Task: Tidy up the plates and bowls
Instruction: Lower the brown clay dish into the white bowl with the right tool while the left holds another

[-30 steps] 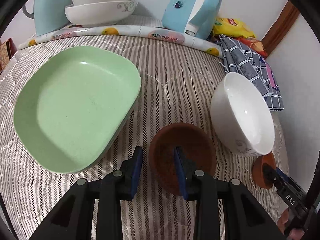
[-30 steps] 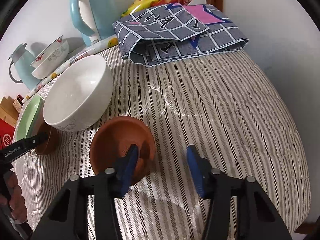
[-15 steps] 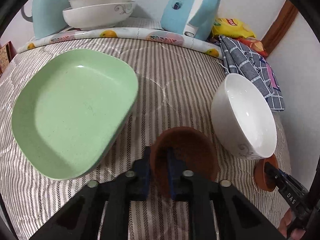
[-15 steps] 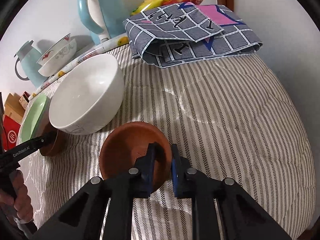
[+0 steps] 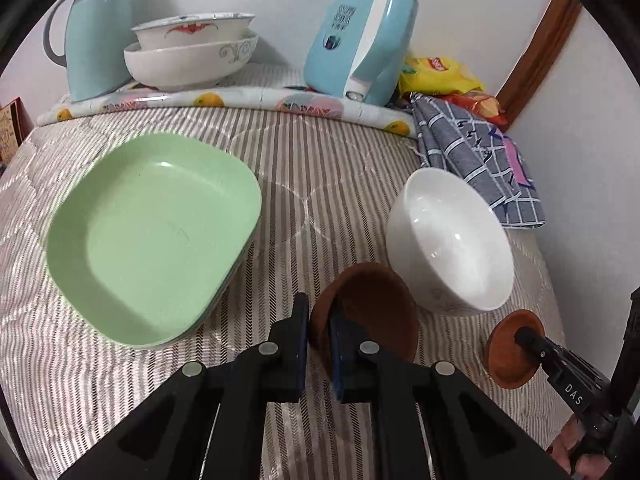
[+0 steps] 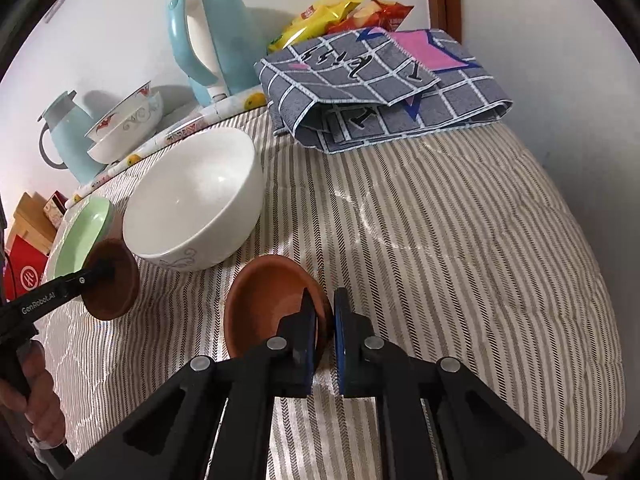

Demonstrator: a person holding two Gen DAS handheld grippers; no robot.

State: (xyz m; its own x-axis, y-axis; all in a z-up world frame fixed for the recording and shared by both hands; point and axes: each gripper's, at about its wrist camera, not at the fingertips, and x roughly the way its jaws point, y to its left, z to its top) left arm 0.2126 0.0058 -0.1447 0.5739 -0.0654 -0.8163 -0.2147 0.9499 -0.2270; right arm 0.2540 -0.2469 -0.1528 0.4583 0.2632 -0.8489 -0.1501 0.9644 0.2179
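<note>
Left claw is now pinched tight on the near rim of one small brown bowl; a sec ago its jaws were wide apart w/ the rim just between them. The bowl looks tipped up now, maybe lifting off the striped cloth. Right claw did the same: jaws were open, now clamped on the rim of the other brown bowl. So both small bowls are grabbed & prob ready to move. From the left claw, the big white bowl sits at 2 o'clock, green plate at 10 o'clock.
</note>
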